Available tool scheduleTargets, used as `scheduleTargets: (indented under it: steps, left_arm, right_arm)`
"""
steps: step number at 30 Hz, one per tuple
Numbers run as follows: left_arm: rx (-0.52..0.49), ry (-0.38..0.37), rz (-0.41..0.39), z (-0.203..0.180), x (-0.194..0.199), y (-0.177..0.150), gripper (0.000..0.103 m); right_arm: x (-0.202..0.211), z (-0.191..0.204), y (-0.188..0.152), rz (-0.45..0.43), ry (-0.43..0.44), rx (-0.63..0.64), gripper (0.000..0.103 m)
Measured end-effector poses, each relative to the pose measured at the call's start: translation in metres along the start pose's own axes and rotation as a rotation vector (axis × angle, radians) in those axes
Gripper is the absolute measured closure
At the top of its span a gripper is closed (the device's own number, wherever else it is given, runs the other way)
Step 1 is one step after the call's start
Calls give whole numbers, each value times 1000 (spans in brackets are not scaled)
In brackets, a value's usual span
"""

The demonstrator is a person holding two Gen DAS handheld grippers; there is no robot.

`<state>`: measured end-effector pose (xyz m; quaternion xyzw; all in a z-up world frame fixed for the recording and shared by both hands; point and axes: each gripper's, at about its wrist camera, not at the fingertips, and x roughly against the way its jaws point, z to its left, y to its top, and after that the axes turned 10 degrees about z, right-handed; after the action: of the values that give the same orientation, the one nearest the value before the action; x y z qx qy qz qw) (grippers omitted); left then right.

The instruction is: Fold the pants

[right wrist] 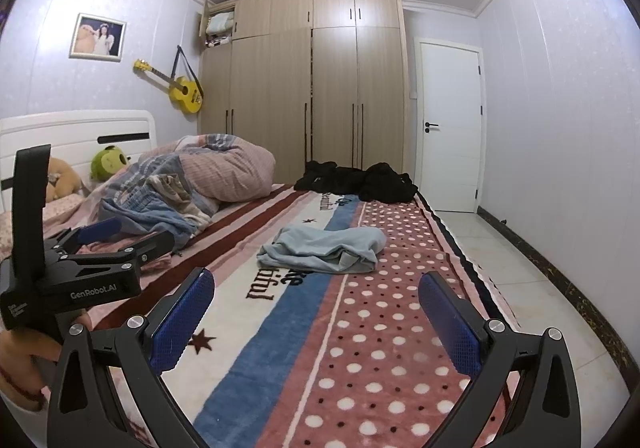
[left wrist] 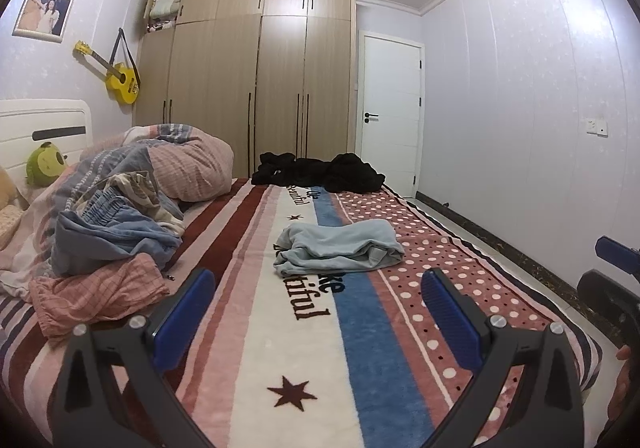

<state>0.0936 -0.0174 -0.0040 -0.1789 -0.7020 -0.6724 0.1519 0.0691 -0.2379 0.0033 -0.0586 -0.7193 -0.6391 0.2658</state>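
A folded bundle of light blue pants lies on the striped blanket in the middle of the bed; it also shows in the right wrist view. My left gripper is open and empty, held above the blanket short of the pants. My right gripper is open and empty, also short of the pants. The left gripper shows from the side in the right wrist view; the right one shows at the edge of the left wrist view.
A heap of blue and pink clothes and a rumpled duvet lie on the left of the bed. Black garments lie at the far end. A wardrobe, door and tiled floor lie beyond.
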Motion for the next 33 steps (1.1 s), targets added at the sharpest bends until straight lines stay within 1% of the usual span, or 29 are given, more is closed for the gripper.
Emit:
scheduleTargets:
  steps: [6, 33]
  left_arm:
    - [4, -9, -1, 2, 1, 0, 1]
    - [-5, 23, -5, 1, 0, -2, 1]
  right_arm:
    - [0, 0, 0, 1, 1, -1, 1]
    - [4, 5, 0, -3, 13, -6, 1]
